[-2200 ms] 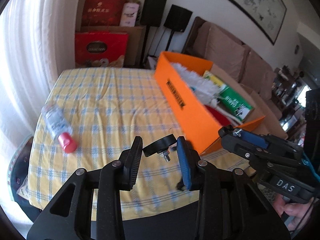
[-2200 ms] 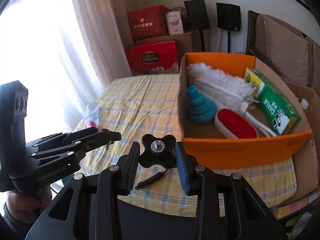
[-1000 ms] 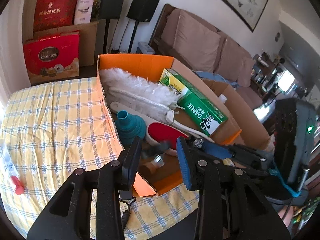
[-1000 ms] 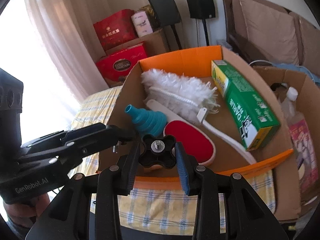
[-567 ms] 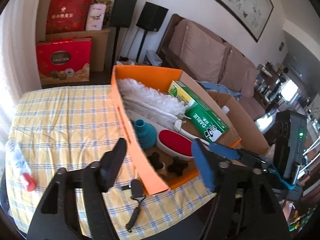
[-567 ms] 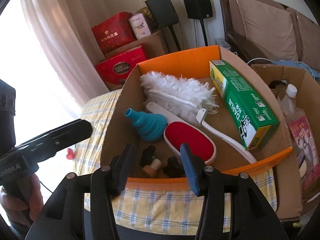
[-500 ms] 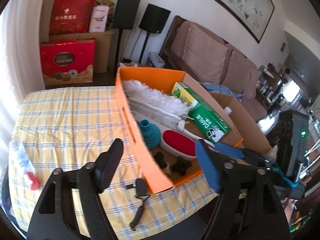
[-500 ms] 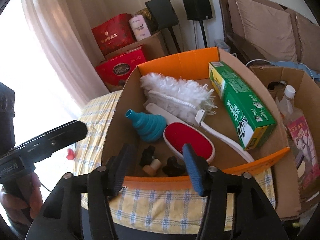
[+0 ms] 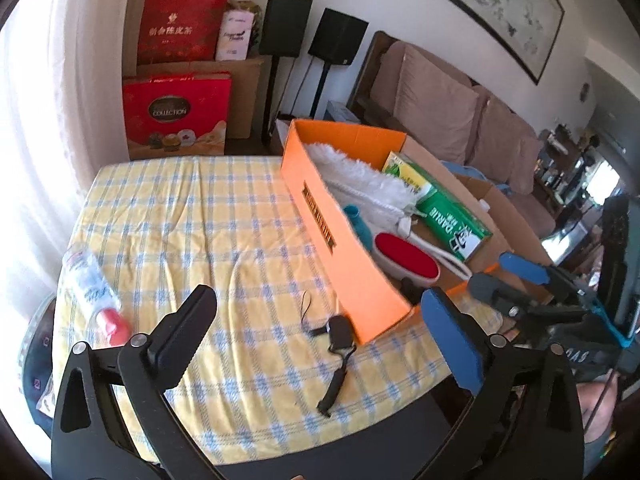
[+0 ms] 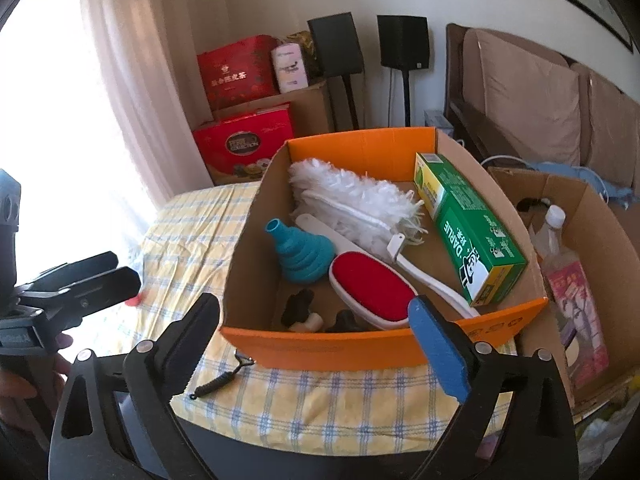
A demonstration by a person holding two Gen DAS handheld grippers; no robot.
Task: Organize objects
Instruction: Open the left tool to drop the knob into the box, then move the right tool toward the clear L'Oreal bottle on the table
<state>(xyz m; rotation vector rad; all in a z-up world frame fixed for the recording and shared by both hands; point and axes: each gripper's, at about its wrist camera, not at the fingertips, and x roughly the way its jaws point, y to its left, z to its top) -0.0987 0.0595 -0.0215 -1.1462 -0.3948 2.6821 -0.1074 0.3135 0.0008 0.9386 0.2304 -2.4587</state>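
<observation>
Orange box (image 10: 340,350): duster (image 10: 352,204), funnel (image 10: 304,252), lint brush (image 10: 372,288), 2 knobs (image 10: 298,304) inside; L claw (image 9: 320,328), R claw (image 10: 316,332) spread, empty.

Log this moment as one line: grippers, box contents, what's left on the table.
left gripper: open, empty | right gripper: open, empty | box: two knobs, funnel, brush | table: bottle, strap

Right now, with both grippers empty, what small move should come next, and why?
Probably bring the left gripper down toward the small black strapped gadget lying on the checked tablecloth beside the orange box. Both grippers are open and empty, the two black knobs already sit inside the box, and this gadget lies nearest. The red-capped bottle farther left could follow.
</observation>
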